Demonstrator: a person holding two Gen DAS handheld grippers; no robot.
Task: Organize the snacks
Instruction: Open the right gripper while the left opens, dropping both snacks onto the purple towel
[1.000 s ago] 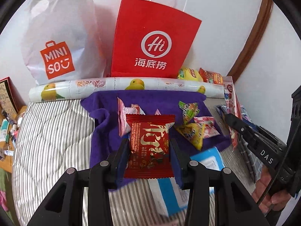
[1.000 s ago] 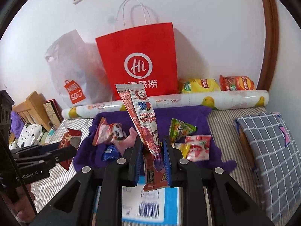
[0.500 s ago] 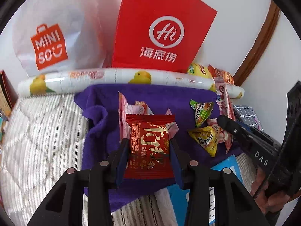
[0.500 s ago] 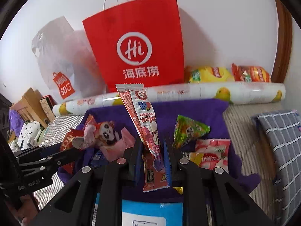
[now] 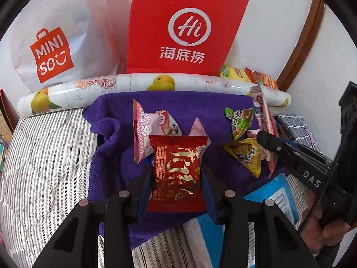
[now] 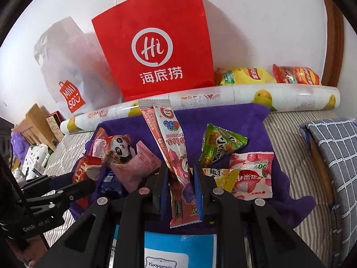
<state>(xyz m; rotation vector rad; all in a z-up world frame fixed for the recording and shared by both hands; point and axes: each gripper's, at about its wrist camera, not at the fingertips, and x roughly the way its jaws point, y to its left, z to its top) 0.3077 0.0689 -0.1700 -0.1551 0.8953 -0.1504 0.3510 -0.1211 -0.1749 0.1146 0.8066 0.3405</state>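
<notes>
Both tongs sank toward the purple towel [image 5: 107, 147] (red packet [image 5: 177, 174] glossy).

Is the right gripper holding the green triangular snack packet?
No, the right gripper grips a long pink stick packet; the green triangular packet lies on the purple towel.

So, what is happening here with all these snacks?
A person is sorting snacks on a bed, with tongs in each hand. The left tongs are shut on a red square packet. The right tongs are shut on a long pink stick packet. Both hang over a purple towel where other snacks lie: a pink panda packet, a green triangle packet. A red paper bag stands behind.
</notes>
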